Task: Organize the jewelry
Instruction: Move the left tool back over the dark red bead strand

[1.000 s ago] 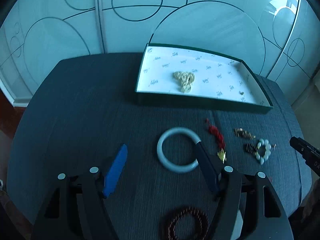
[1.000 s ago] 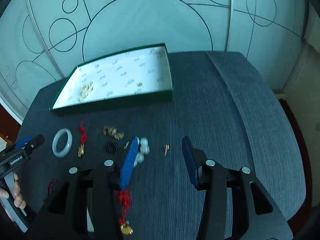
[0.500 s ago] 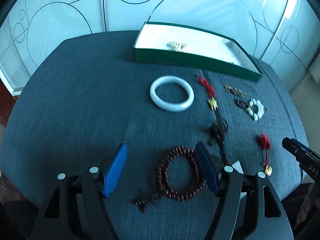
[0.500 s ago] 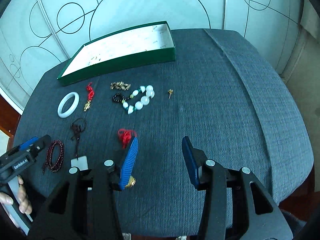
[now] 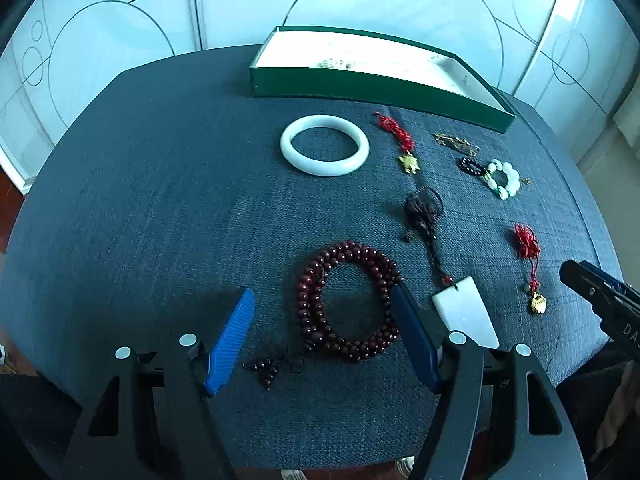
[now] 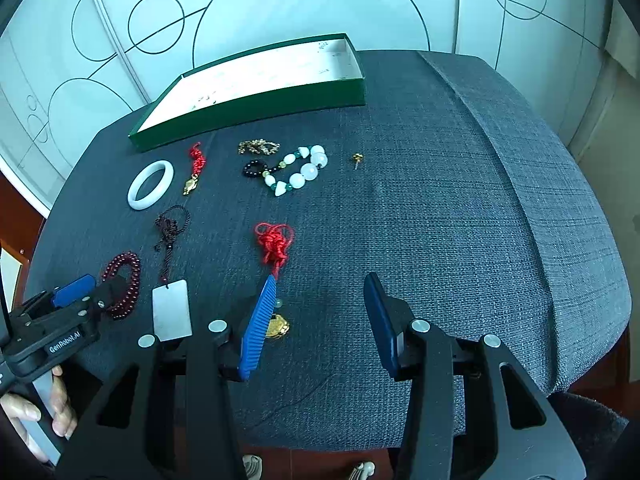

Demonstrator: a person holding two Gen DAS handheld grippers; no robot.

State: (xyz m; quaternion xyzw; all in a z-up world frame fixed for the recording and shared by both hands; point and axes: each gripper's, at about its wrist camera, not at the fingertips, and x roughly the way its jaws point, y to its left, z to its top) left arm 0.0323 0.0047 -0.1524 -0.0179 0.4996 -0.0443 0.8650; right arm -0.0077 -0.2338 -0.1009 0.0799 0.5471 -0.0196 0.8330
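Observation:
Jewelry lies on a dark blue cloth-covered table (image 5: 140,200). A dark red bead bracelet (image 5: 348,300) lies between the open fingers of my left gripper (image 5: 324,300). A white rectangular pendant (image 5: 466,316) on a dark cord lies beside its right finger. A white jade bangle (image 5: 324,145), a red knot charm (image 5: 396,138) and a white-bead bracelet (image 5: 502,178) lie farther off. A green tray (image 5: 360,84) with a white lining stands at the back. My right gripper (image 6: 320,284) is open and empty, with a red tassel charm (image 6: 274,242) by its left finger.
A gold chain piece (image 6: 258,146) and a small gold earring (image 6: 357,158) lie near the tray (image 6: 256,108). A gold charm (image 6: 278,326) lies by my right gripper's left finger. A frosted glass wall with circle lines stands behind the table.
Both grippers have pulled back toward the near table edge and now look lower over it. The red bead bracelet has come between the left fingers. No piece has been taken hold of.

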